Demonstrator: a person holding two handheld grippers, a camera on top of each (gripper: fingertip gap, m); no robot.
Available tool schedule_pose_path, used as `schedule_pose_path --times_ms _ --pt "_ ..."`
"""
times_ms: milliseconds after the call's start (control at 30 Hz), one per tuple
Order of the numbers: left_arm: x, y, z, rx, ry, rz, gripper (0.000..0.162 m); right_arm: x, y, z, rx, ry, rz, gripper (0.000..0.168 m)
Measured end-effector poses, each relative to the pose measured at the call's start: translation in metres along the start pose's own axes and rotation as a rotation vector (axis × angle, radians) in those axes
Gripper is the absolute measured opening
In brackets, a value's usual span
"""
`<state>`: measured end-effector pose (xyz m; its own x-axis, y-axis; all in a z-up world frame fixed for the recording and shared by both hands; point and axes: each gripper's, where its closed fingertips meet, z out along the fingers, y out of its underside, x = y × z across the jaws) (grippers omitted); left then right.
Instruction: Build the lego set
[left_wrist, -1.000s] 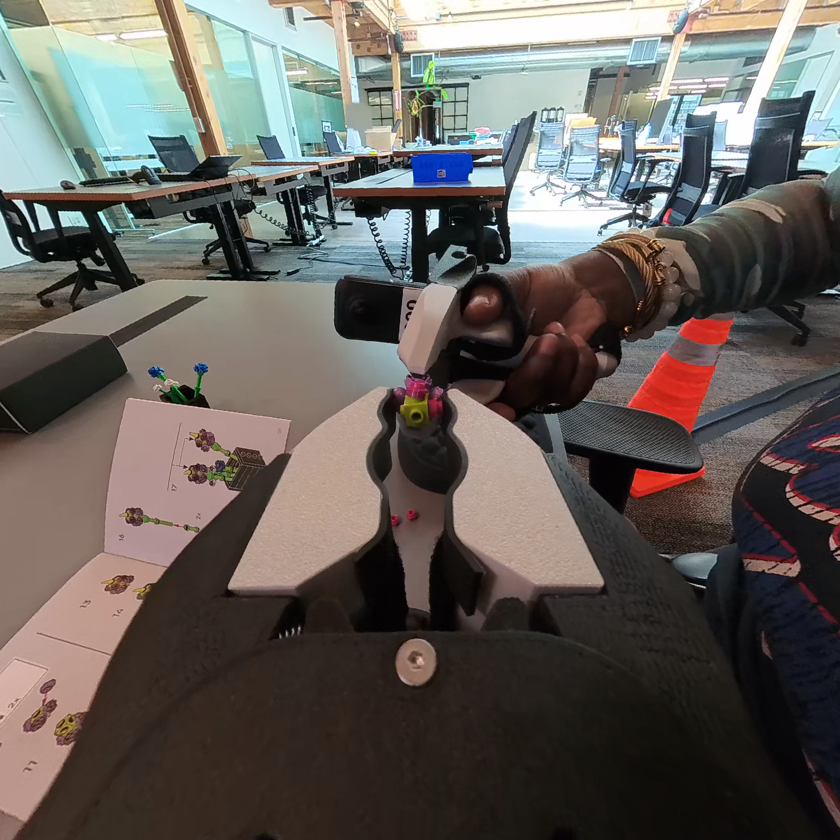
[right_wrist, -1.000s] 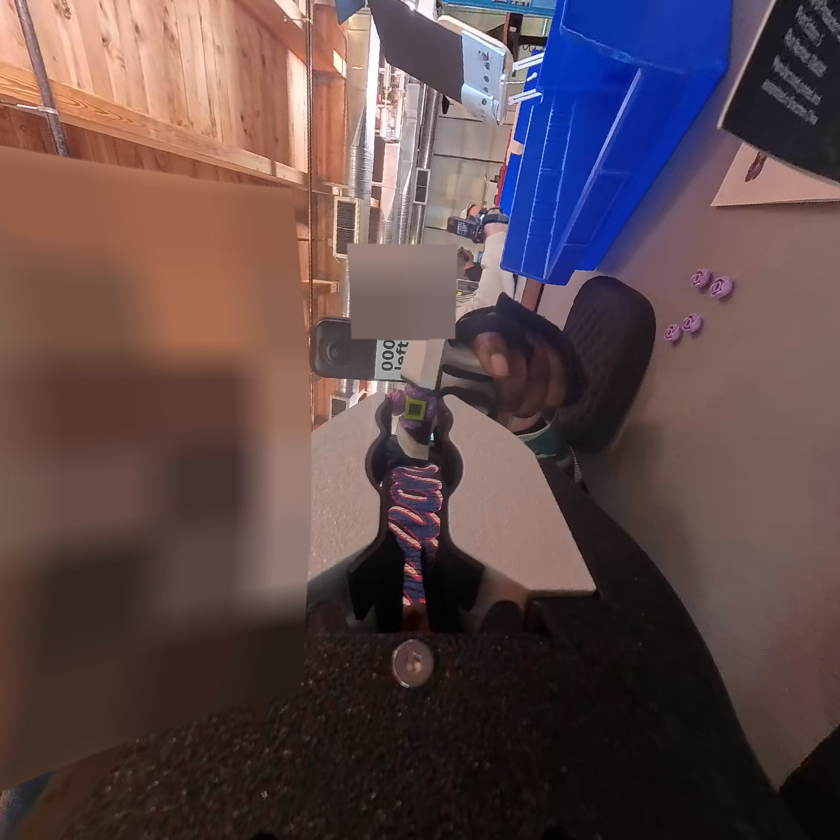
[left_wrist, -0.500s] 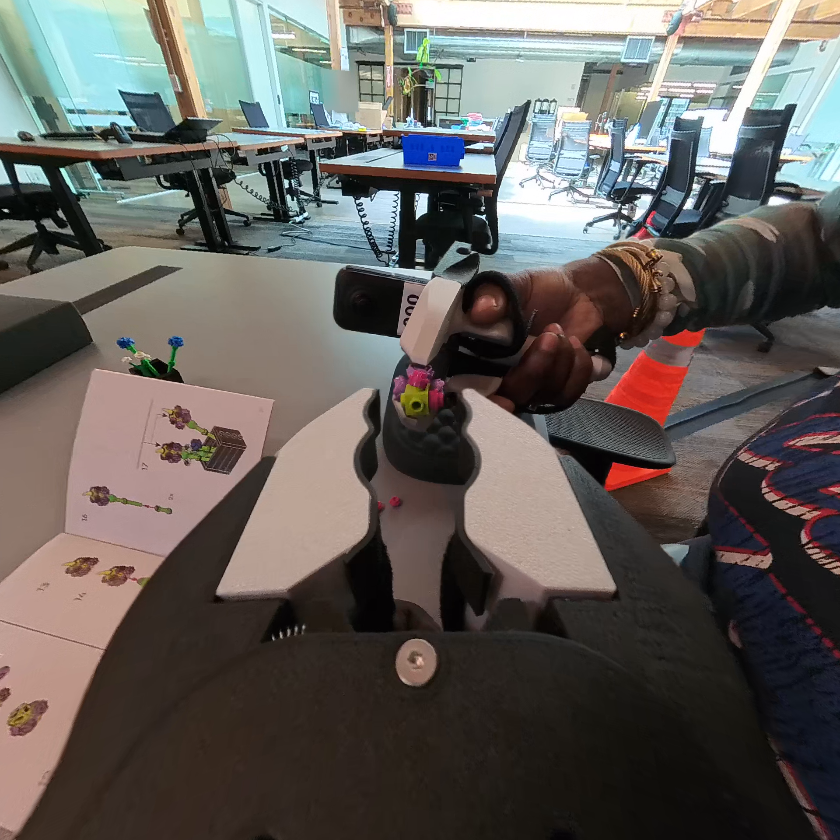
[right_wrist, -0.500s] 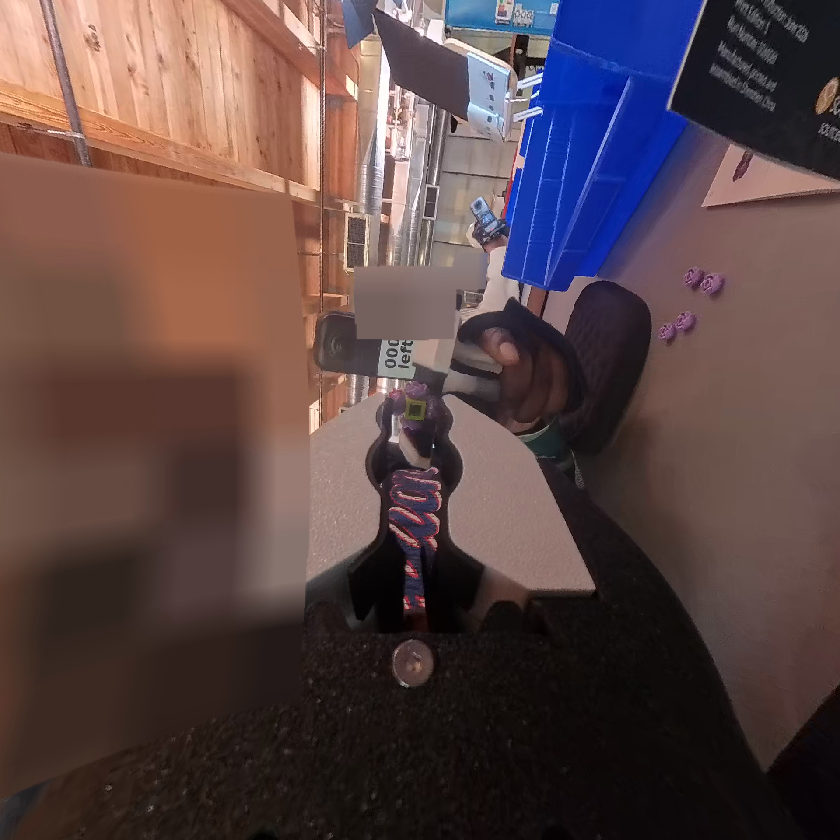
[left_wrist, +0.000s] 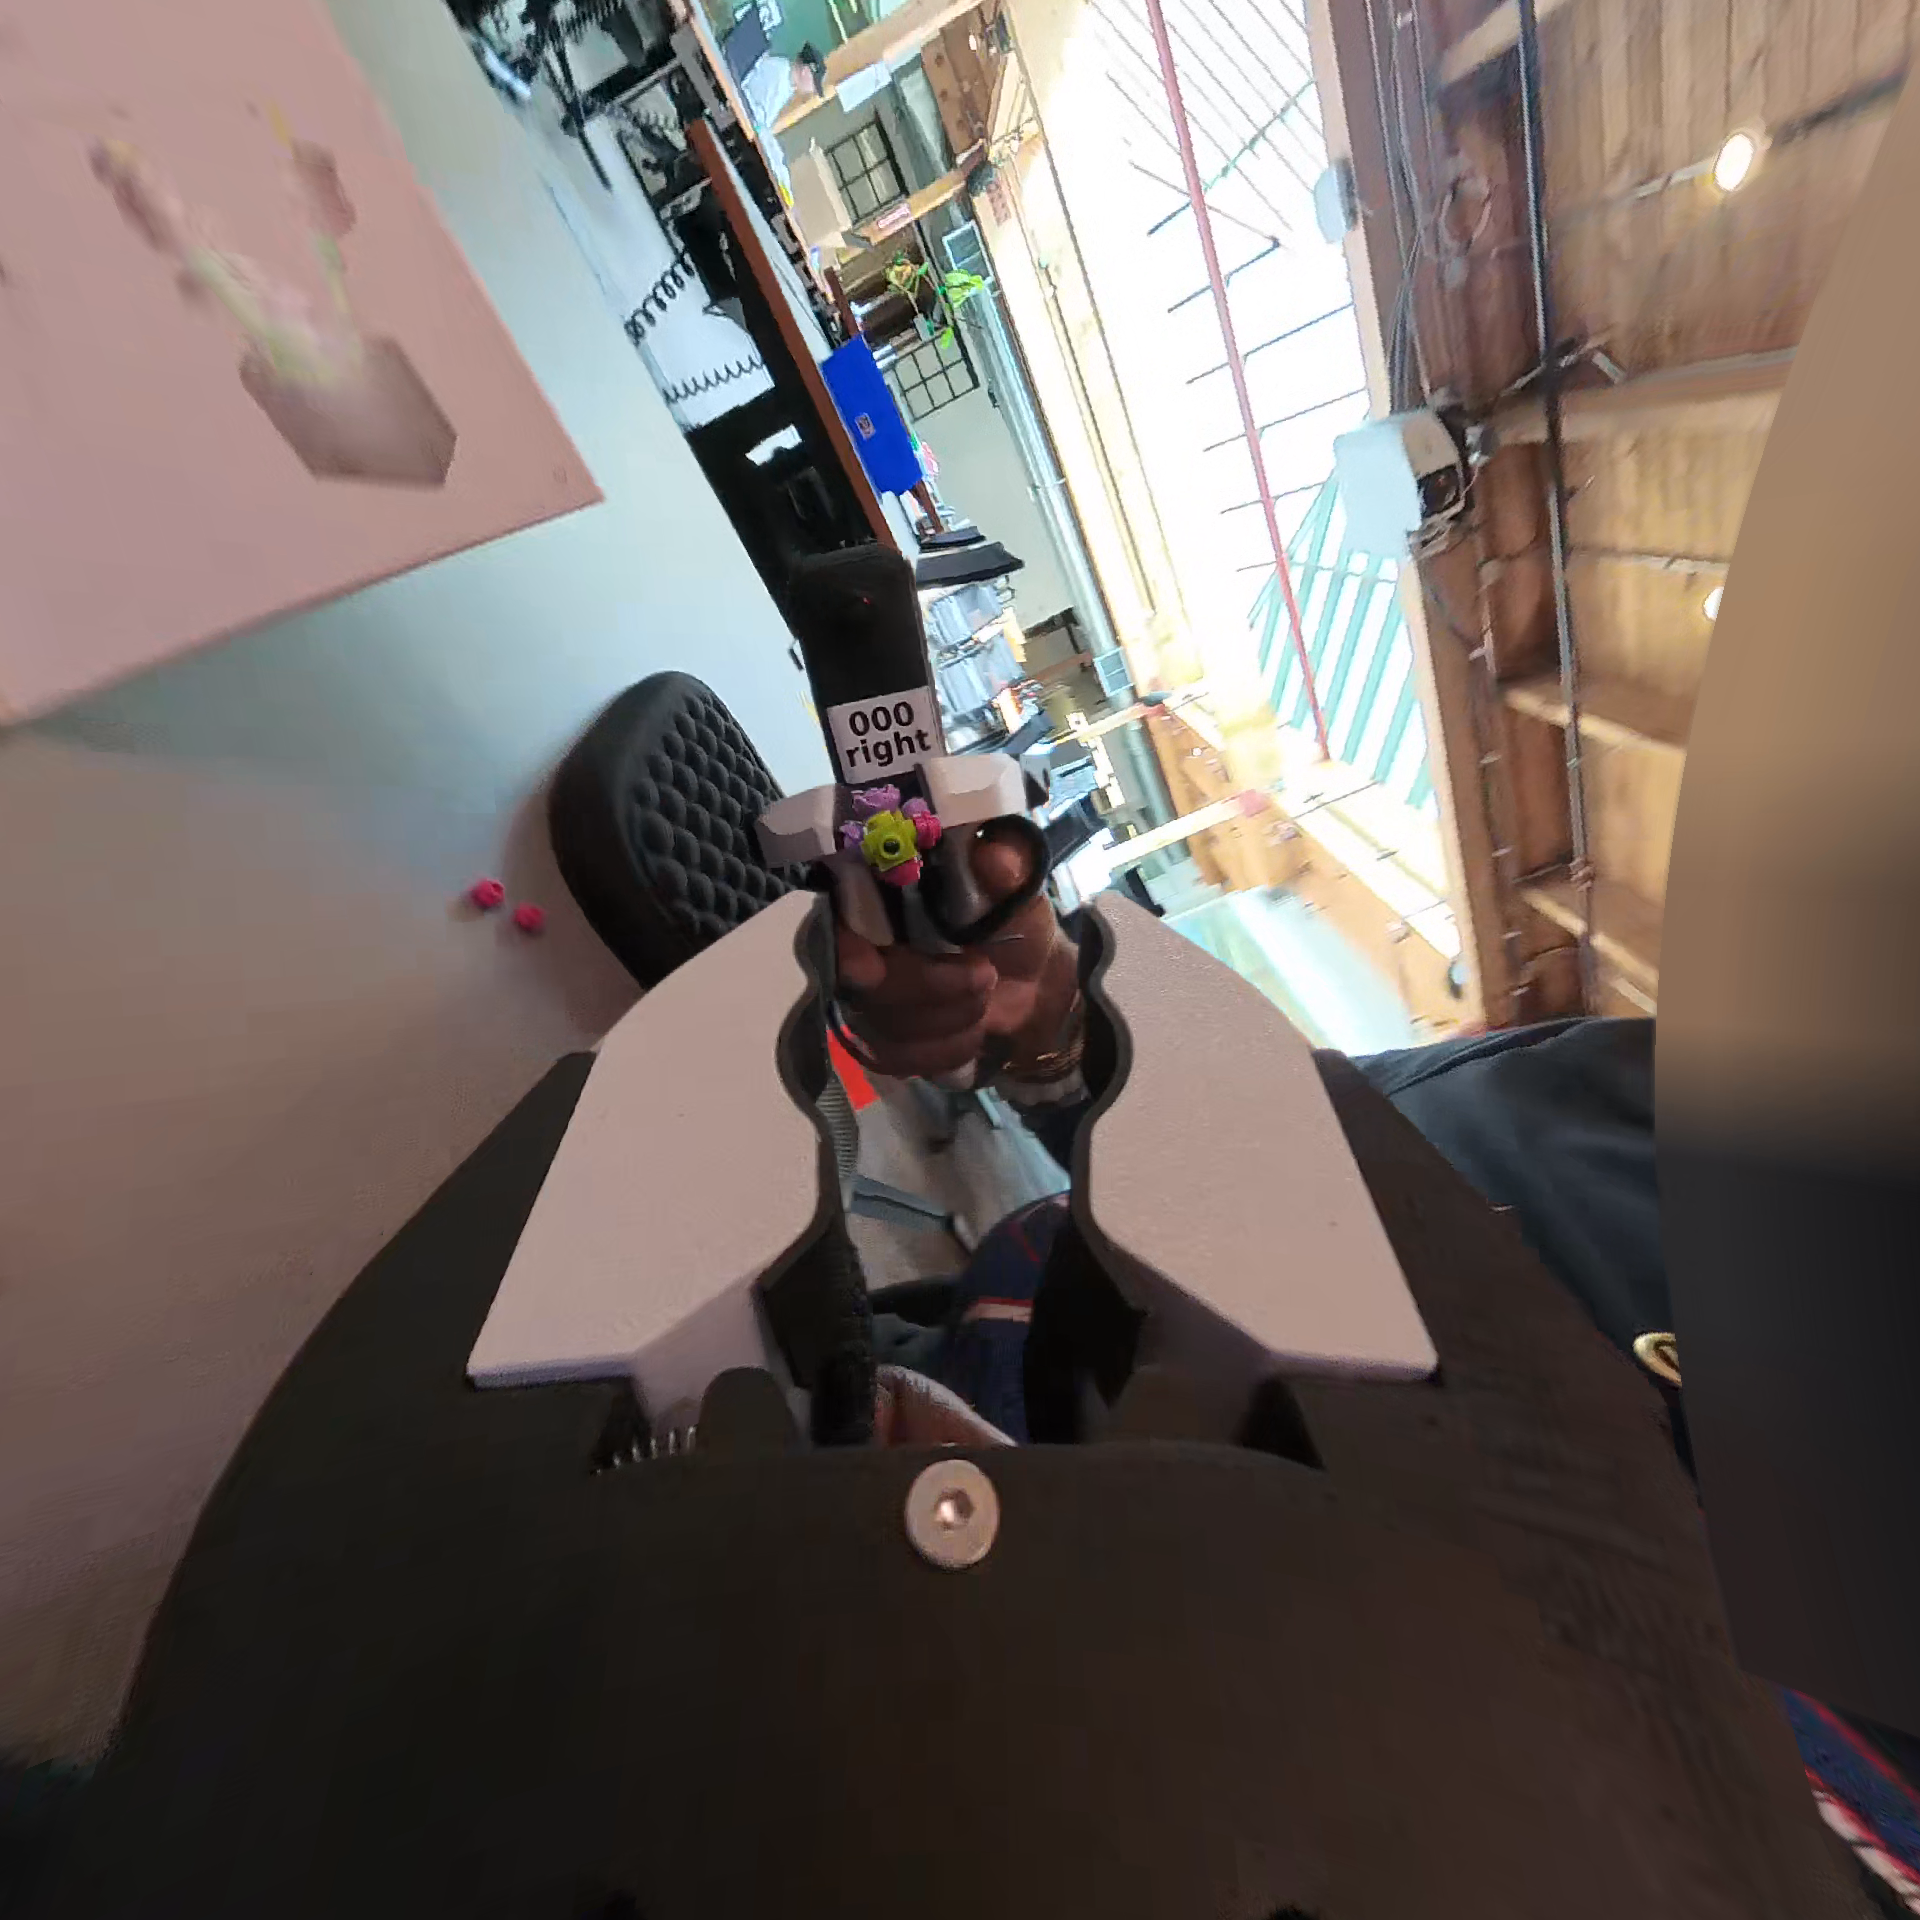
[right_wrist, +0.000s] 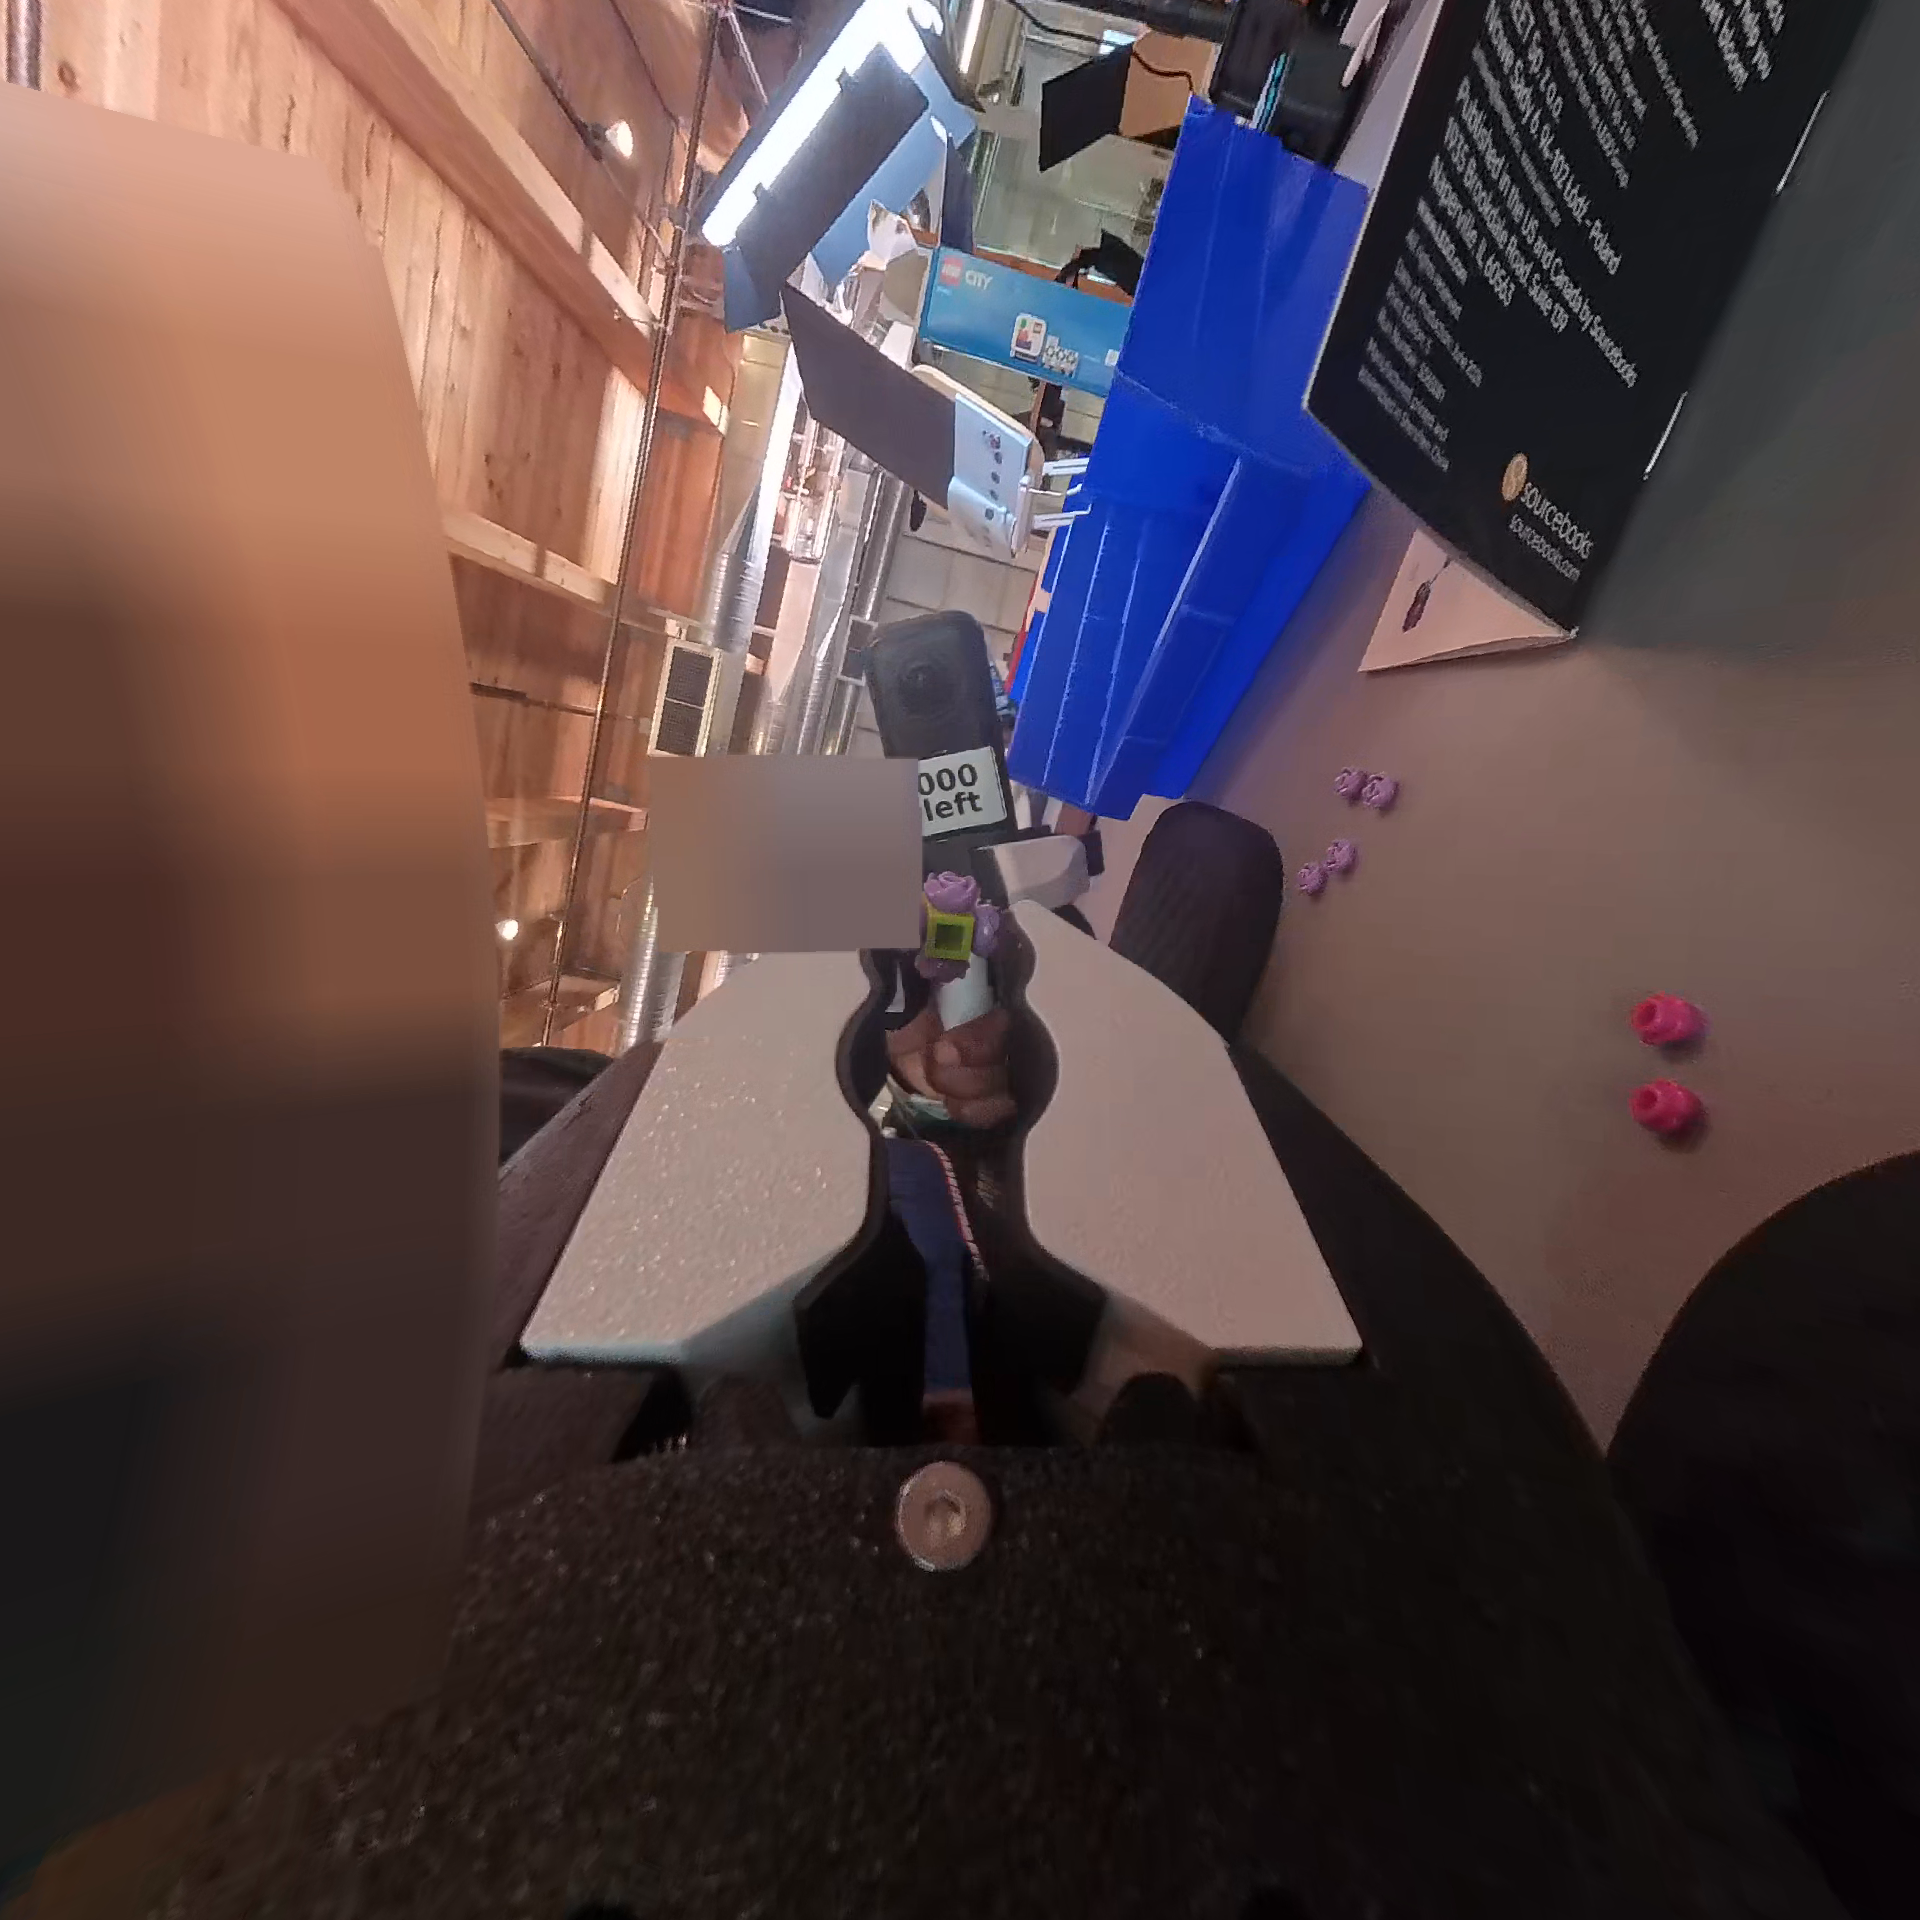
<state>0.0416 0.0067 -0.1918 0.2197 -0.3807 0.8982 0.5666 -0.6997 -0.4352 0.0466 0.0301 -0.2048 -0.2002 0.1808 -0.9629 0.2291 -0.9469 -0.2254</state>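
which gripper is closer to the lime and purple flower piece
Right. The right gripper is shut on the flower piece at its fingertips; the left gripper is open, facing it across a gap.

A pale grey tabletop (right_wrist: 1558, 987) carries a bright blue plastic bin (right_wrist: 1174, 582) and a black printed box (right_wrist: 1538, 260) toward its far edge, and a black mesh chair back (right_wrist: 1195, 914) stands against its near edge. Warm wooden plank walls with beams (right_wrist: 540, 343) rise behind, lit by a long bright light fixture (right_wrist: 790, 145). In the left wrist view, strong daylight floods a large window (left_wrist: 1195, 364), beside timber framing (left_wrist: 1558, 520) and a second blue bin (left_wrist: 868, 416) on a distant wood-edged desk (left_wrist: 769, 301).
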Motion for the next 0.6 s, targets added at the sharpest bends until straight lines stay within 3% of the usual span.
schedule_pose_path --times_ms 167,600 --pt "-0.021 0.003 0.003 0.011 -0.052 -0.09 0.036 0.011 0.003 0.002 0.023 0.041 -0.049 0.018" --pt "-0.036 0.013 0.009 -0.012 -0.082 -0.132 0.033 0.021 0.009 0.002 -0.005 0.091 -0.099 0.018"
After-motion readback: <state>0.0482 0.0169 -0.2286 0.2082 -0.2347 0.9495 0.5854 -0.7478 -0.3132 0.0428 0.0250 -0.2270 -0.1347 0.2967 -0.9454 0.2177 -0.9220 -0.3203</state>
